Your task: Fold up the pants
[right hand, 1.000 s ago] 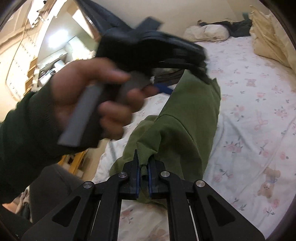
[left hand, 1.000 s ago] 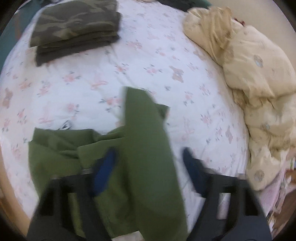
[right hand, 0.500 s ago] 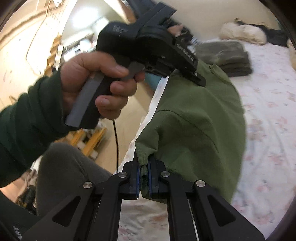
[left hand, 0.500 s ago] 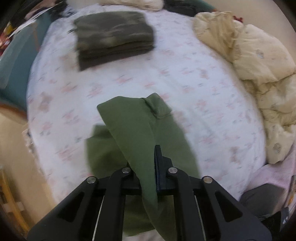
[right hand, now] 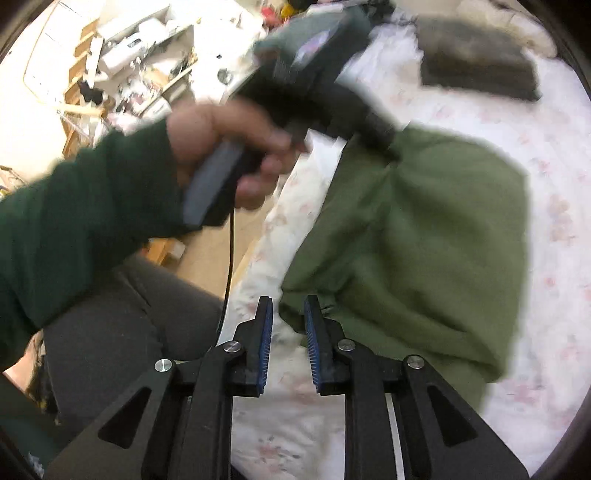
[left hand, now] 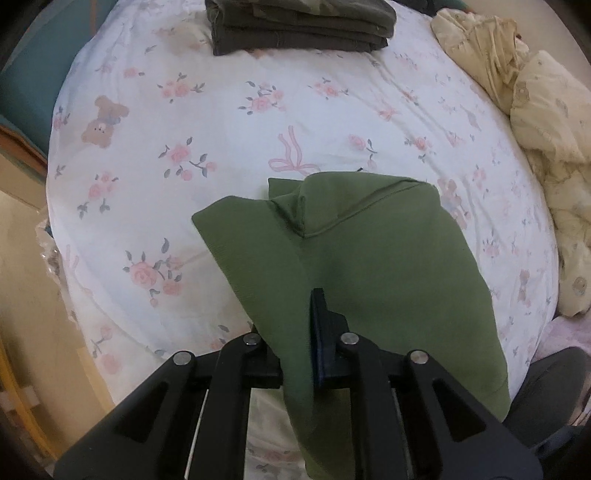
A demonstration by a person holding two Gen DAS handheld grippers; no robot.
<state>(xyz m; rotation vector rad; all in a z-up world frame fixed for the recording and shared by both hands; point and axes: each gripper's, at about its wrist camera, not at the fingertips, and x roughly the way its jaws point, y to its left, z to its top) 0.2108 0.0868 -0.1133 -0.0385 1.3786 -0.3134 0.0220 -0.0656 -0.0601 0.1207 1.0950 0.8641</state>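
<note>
The green pants [left hand: 369, 266] lie folded in a thick bundle on the flowered bed sheet [left hand: 184, 147] near the bed's edge. My left gripper [left hand: 295, 317] points steeply down and pinches a flap of the pants between its pads, which are starting to part. In the right wrist view a person's hand [right hand: 229, 147] in a dark green sleeve holds that gripper over the far end of the pants [right hand: 424, 240]. My right gripper [right hand: 288, 310] is opening. A corner of the cloth sits at the gap between its blue pads [right hand: 266, 332], which do not press on it.
A stack of folded dark and camouflage clothes [left hand: 299, 26] lies at the far side of the bed. A crumpled cream duvet [left hand: 535, 129] fills the right side. The person's grey trouser leg [right hand: 110, 332] and the floor are left of the bed's edge.
The left gripper shut on the green flap and carried it across the bed and lower. The right gripper, shut on the pants' edge before, now has its pads apart.
</note>
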